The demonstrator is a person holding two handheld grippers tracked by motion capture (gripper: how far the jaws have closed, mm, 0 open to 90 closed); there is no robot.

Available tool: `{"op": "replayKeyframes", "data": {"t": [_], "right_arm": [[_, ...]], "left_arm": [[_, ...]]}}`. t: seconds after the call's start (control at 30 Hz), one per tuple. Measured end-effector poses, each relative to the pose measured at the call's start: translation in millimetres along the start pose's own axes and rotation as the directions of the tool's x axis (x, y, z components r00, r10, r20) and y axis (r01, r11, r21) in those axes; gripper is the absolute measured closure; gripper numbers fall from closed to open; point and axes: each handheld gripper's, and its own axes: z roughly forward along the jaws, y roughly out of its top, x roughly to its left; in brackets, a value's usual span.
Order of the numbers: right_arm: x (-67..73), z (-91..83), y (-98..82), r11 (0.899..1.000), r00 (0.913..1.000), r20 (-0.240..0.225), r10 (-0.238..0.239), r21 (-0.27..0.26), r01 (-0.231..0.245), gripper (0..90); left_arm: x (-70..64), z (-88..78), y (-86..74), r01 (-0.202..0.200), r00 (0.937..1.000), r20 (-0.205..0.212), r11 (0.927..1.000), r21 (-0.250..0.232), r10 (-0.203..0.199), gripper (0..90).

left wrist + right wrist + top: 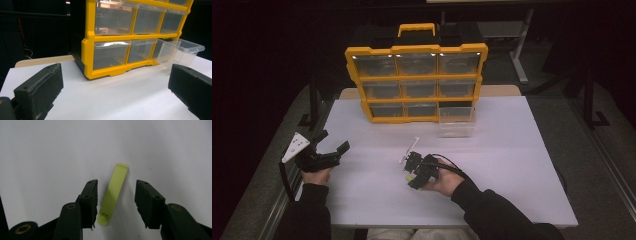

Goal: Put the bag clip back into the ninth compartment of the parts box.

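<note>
Grippers are two. The left gripper, at the lower left of the high view, has its jaws wide apart with nothing between them, above the white table. At the upper middle stands one yellow cabinet with nine clear drawers; I cannot tell what they contain. One drawer, at the bottom right of the cabinet, is pulled out and looks empty. At the lower middle the right gripper points down, its jaws partly apart around one yellow-green clip that lies flat on the table; the pads do not touch it.
</note>
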Motion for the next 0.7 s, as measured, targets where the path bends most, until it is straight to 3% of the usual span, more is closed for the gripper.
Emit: {"op": "replayKeyframes", "data": {"t": [0.2, 0.43, 0.7], "right_arm": [[0.9, 2.1, 0.3, 1.0, 0.9999, 0.015, 0.002, 0.013, -0.002, 59.6], [3.3, 4.4, 0.2, 0.999, 1.0, 0.005, -0.006, 0.043, 0.006, 74.5], [-2.2, 3.5, -1.4, 0.999, 0.9996, -0.018, 0.021, 0.044, -0.02, 77.1]], "left_arm": [[-0.1, 0.1, -0.1, 0.0, 1.0, 0.0, 1.0, 0.001, 0.0, 0.0], [0.4, -0.3, 0.1, 0.001, 1.0, -0.001, 1.0, -0.003, -0.001, 0.0], [0.4, -0.3, 0.1, 0.0, 1.0, -0.002, 1.0, -0.003, 0.0, 0.0]]}}
